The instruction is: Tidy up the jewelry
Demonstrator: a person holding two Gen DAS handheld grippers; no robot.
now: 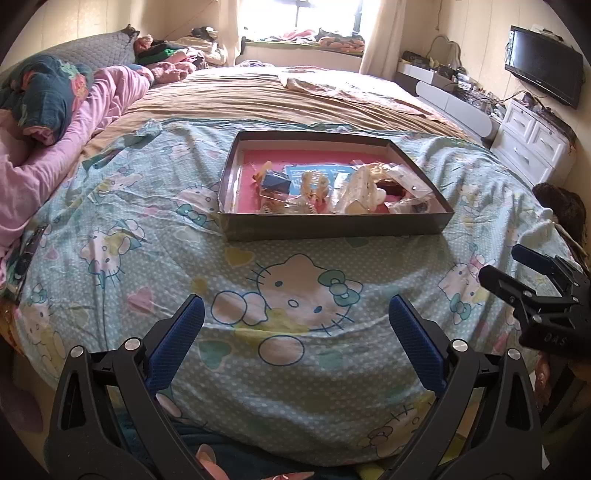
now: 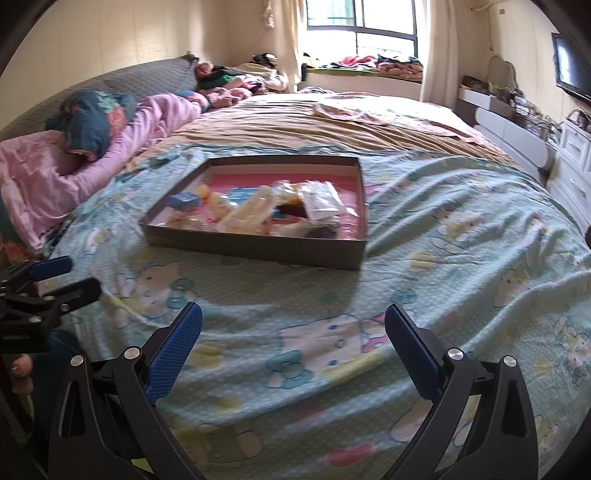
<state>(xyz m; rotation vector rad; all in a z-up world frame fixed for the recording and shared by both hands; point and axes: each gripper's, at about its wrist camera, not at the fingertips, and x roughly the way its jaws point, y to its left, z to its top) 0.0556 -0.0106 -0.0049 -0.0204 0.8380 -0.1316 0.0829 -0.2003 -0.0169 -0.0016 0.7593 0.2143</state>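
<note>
A wide bed (image 1: 258, 99) fills the room, its near half covered by a pale blue cartoon-cat sheet (image 1: 288, 291) and its far half by a tan cover (image 2: 332, 129). Rumpled pink bedding (image 1: 55, 147) and a dark floral pillow (image 1: 40, 92) lie along the left side. A bright window (image 2: 362, 29) with pale curtains stands beyond the bed, with clothes heaped on its ledge. Along the right wall are a white drawer unit (image 1: 532, 140), a cluttered low shelf and a dark wall-mounted screen (image 1: 543, 64).

A shallow dark cardboard tray (image 1: 332, 225) with a pink floor rests on the cat sheet near the middle of the bed. In it lies the jewelry (image 1: 314, 184), a loose jumble: a small blue box (image 2: 183, 201), pale beaded or shell-like pieces, clear plastic pouches (image 2: 321, 201) and a dark reddish item. The finer pieces are too small and blurred to name.

The left gripper (image 1: 295, 325) hovers over the sheet in front of the tray, its blue-padded fingers (image 1: 181, 339) spread wide with nothing between them, touching neither tray nor cloth. The right gripper (image 2: 293, 328) hangs likewise, jaws spread wide and empty, well short of the tray's near wall. Each shows at the edge of the other's view, side by side and apart.
</note>
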